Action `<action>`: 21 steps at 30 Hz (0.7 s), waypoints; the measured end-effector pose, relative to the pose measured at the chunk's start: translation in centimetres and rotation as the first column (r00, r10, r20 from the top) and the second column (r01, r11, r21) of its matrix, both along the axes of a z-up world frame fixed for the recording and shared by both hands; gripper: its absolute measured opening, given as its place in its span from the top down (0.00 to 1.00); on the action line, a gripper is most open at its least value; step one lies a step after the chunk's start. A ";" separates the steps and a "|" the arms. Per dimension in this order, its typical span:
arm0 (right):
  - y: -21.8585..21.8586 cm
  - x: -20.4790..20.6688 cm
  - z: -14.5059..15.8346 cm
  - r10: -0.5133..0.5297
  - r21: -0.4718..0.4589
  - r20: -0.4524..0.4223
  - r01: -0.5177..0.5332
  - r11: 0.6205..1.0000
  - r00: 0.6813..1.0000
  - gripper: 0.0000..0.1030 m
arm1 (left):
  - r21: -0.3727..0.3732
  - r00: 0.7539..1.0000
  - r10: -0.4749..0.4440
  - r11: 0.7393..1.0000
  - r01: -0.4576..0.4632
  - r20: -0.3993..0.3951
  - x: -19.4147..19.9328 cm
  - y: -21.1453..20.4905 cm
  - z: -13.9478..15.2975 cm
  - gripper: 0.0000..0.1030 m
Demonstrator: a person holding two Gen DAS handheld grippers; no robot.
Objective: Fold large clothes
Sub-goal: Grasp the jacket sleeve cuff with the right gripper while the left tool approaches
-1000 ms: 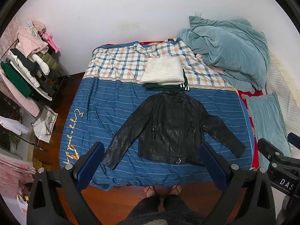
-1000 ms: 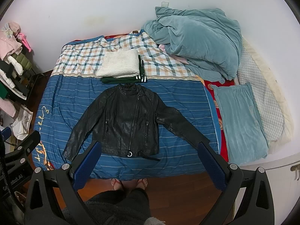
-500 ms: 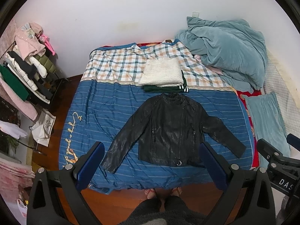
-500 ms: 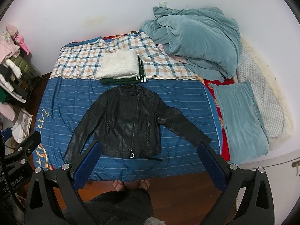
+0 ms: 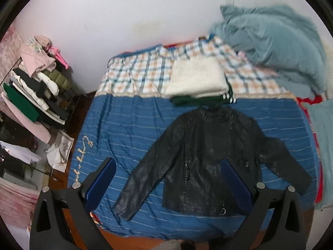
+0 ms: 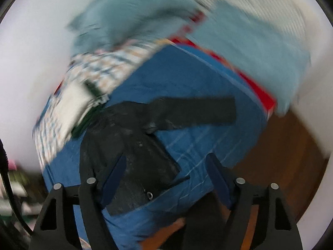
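Note:
A black leather jacket (image 5: 210, 158) lies flat, face up, on the blue striped bedsheet (image 5: 129, 129), both sleeves spread out. My left gripper (image 5: 168, 177) is open and empty, held above the jacket's lower left part. In the blurred, tilted right wrist view the jacket (image 6: 133, 145) shows with its right sleeve (image 6: 197, 110) stretched out. My right gripper (image 6: 166, 177) is open and empty above the jacket's hem.
A folded white fleece on a dark green garment (image 5: 197, 79) lies past the collar on the checked sheet. A teal quilt (image 5: 274, 39) is heaped at the back right. A rack of clothes (image 5: 33, 87) stands left of the bed. Wooden floor (image 6: 276, 162) lies beside the bed.
Both grippers have come down closer to the jacket. The right gripper has swung and tilted sharply, blurring its view. Both stay open and empty.

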State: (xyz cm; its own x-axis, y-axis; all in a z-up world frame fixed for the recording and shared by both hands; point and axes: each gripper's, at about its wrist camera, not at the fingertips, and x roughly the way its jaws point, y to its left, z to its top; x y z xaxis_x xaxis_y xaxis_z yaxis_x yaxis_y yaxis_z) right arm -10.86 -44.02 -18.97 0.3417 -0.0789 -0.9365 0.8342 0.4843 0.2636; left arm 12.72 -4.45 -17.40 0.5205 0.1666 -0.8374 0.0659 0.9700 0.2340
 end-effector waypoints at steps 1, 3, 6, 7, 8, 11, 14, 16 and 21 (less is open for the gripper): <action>-1.9 -0.7 -2.4 -0.047 0.028 0.006 0.047 0.998 0.999 0.23 | 0.012 1.000 0.007 1.000 -0.006 -0.010 0.5 -0.5 -1.2 0.00; -6.6 -2.3 -8.7 -0.159 0.095 -0.003 0.158 0.983 0.987 0.23 | 0.052 0.999 0.029 0.998 -0.027 -0.039 2.0 -2.1 -4.6 0.00; -12.6 -4.1 -17.5 -0.291 0.184 -0.022 0.290 0.939 0.957 0.23 | 0.093 0.992 0.073 0.994 -0.063 -0.106 4.3 -4.6 -10.7 0.00; -13.9 -4.4 -19.9 -0.321 0.212 -0.021 0.318 0.924 0.947 0.23 | 0.103 0.987 0.087 0.992 -0.073 -0.132 4.9 -5.2 -12.6 0.00; -15.3 -4.8 -22.4 -0.361 0.240 -0.026 0.356 0.903 0.932 0.23 | 0.116 0.983 0.096 0.990 -0.079 -0.155 5.4 -5.8 -14.1 0.00; -18.7 -5.0 -29.1 -0.445 0.302 -0.036 0.434 0.849 0.895 0.23 | 0.161 0.970 0.121 0.983 -0.087 -0.209 6.7 -7.4 -19.1 0.00; -20.0 -4.9 -35.3 -0.497 0.375 -0.072 0.485 0.790 0.865 0.23 | 0.176 0.956 0.147 0.979 -0.104 -0.254 7.6 -8.4 -23.1 0.00; -20.0 -4.5 -37.3 -0.525 0.388 -0.061 0.505 0.771 0.849 0.21 | 0.176 0.945 0.163 0.978 -0.116 -0.283 8.1 -8.9 -25.1 0.00; -18.6 -4.3 -36.7 -0.614 0.215 -0.022 0.603 0.768 0.789 0.48 | 0.167 0.945 0.145 0.981 -0.098 -0.292 9.2 -10.1 -28.9 0.00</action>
State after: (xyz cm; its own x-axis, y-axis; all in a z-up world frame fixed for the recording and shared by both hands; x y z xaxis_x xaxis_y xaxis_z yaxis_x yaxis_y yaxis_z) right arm -15.12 -62.66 -55.68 0.3299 -0.0991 -0.9388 0.9203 -0.1880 0.3432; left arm 21.88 -14.55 -46.33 0.2155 0.3471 -0.9128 0.0397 0.9308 0.3633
